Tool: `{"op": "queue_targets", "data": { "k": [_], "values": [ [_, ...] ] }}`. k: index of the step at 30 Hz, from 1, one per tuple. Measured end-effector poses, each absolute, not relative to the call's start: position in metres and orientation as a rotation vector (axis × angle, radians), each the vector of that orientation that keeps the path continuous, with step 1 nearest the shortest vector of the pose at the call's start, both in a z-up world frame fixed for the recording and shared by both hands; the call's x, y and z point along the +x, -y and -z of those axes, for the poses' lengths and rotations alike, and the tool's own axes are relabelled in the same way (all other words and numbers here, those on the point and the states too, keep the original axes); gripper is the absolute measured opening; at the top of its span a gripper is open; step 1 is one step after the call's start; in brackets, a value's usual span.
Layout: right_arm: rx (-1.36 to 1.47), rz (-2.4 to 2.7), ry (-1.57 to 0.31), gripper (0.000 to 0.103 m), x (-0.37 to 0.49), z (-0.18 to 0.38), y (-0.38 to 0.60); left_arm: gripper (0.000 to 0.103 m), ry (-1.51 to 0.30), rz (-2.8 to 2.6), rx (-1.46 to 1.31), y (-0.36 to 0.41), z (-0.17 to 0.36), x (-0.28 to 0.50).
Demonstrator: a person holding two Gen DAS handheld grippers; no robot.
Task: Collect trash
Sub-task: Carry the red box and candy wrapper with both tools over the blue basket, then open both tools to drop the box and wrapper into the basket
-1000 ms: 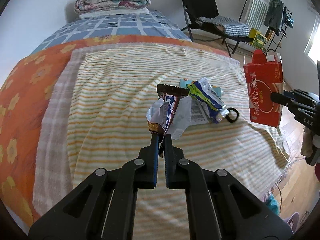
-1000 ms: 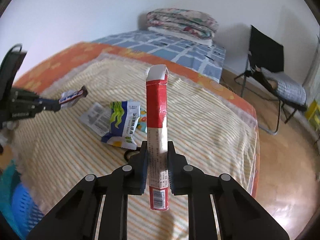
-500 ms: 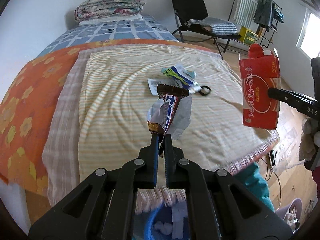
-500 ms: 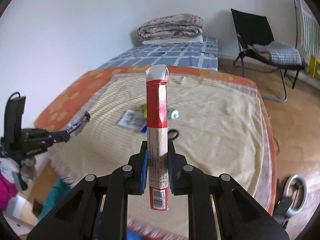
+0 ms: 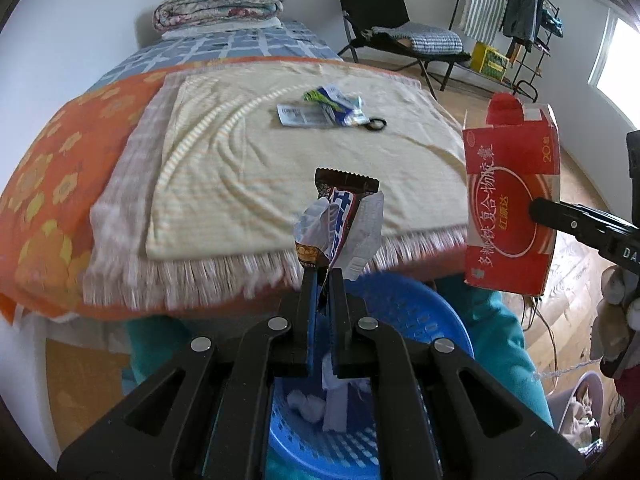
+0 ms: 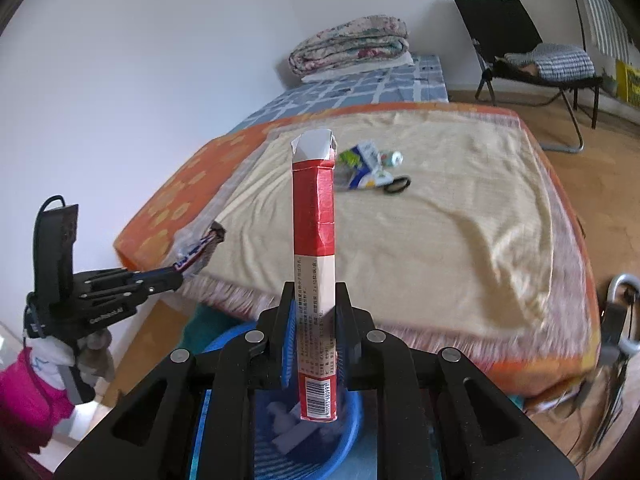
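Note:
My left gripper (image 5: pixel 324 276) is shut on a brown and blue candy wrapper (image 5: pixel 340 220) and holds it upright above a blue plastic basket (image 5: pixel 432 320) on the floor by the bed. My right gripper (image 6: pixel 314 300) is shut on a tall red carton (image 6: pixel 314 216); it also shows in the left wrist view (image 5: pixel 512 204), off to the right. The blue basket (image 6: pixel 348 432) lies below the carton and holds white scraps. Left on the striped blanket are a blue-green packet (image 5: pixel 336 102), a paper leaflet (image 5: pixel 300 116) and a black ring (image 5: pixel 376 123).
The bed (image 5: pixel 60 168) has an orange flowered cover and a folded quilt (image 5: pixel 220 4) at its head. A black folding chair (image 5: pixel 384 16) and a clothes rack (image 5: pixel 520 20) stand beyond it. Wooden floor lies to the right. A teal cloth (image 5: pixel 500 344) lies by the basket.
Both grippers have pulled back from the bed with their trash held. The bed edge and the blue basket have come into view below them.

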State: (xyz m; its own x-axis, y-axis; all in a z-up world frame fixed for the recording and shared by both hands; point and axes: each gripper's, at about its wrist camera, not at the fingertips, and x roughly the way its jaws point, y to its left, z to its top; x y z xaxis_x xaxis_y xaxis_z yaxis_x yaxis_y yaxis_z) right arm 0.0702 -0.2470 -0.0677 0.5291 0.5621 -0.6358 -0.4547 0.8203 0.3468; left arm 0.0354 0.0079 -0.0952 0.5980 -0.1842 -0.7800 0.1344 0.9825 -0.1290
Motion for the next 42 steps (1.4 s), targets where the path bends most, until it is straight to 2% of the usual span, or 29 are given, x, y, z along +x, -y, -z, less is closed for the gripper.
{"op": "queue_targets", "data": {
  "k": [9,23,39,40,42],
  "values": [
    [0.165,-0.619,-0.841,0.015,0.024,0.091,0.236,0.003,-0.978,0.197,-0.072,0.008,0.126,0.001],
    [0.15,-0.619,-0.921,0.015,0.0,0.125,0.221,0.003,-1.094,0.192,-0.092,0.016,0.174,-0.026],
    [0.143,-0.614,-0.998,0.018,-0.002,0.152,0.203,0.004,-1.147,0.168,-0.09,0.011,0.191,-0.029],
    [0.147,-0.612,-1.006,0.018,-0.001,0.153,0.203,0.007,-1.149,0.165,-0.09,0.011,0.192,-0.029],
    [0.154,-0.609,-1.016,0.019,0.0,0.155,0.202,0.02,-1.148,0.16,-0.092,0.01,0.194,-0.029]
  ]
}}
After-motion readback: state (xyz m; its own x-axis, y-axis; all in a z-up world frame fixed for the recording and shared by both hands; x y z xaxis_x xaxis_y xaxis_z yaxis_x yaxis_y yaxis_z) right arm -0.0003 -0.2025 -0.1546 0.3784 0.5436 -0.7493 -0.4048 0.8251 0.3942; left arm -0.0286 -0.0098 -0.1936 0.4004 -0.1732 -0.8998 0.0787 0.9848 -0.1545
